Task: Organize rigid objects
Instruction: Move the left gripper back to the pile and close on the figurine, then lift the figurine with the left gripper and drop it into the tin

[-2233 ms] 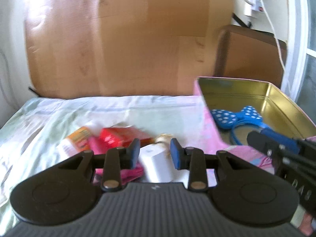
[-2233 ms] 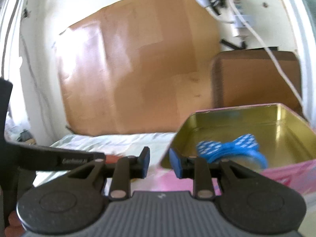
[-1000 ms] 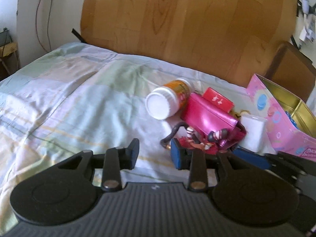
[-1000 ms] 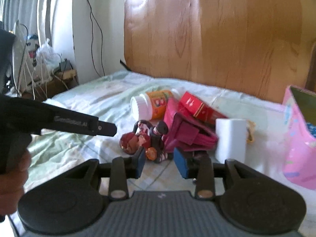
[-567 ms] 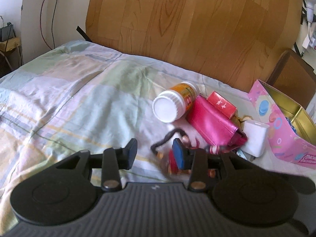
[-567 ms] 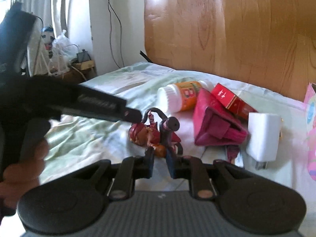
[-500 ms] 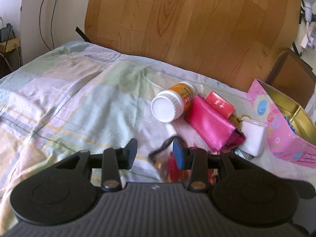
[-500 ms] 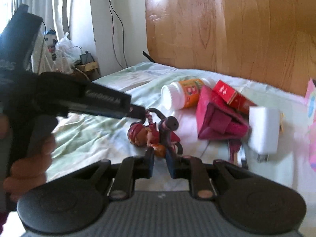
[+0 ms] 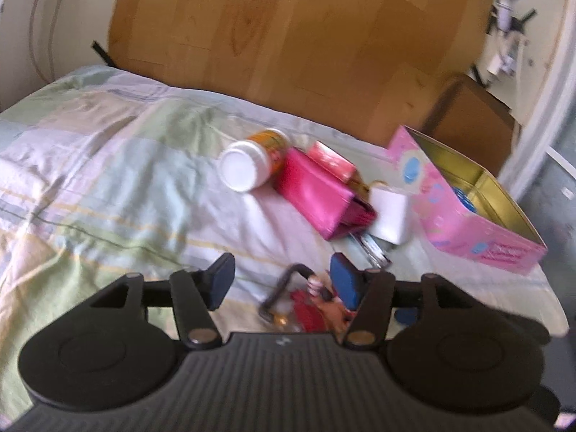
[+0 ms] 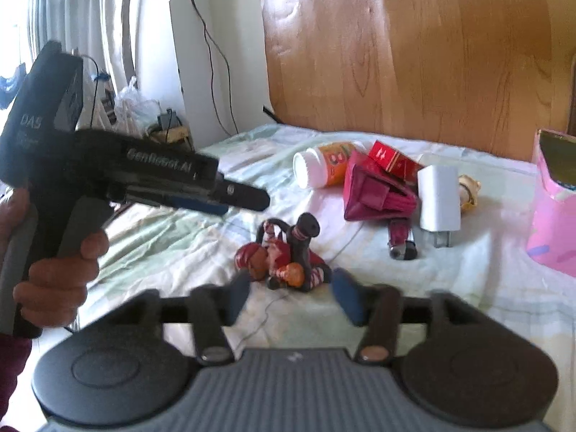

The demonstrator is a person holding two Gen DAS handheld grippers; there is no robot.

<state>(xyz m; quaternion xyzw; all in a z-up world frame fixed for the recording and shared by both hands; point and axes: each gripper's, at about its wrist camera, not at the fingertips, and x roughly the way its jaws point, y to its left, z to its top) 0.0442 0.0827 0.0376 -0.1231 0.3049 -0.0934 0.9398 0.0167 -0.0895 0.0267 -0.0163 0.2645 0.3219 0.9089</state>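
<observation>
The left gripper is level, its jaws spread wide with blue pads facing each other. In the right wrist view the person's left hand wraps its handle, pointing it rightward. The right gripper also sits level, jaws gaping, nothing between its pads

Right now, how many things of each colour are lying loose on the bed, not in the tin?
White: 1, charger
Orange: 1, bottle
Pink: 1, purse
Red: 3, box, doll, lighter
Total: 6
</observation>
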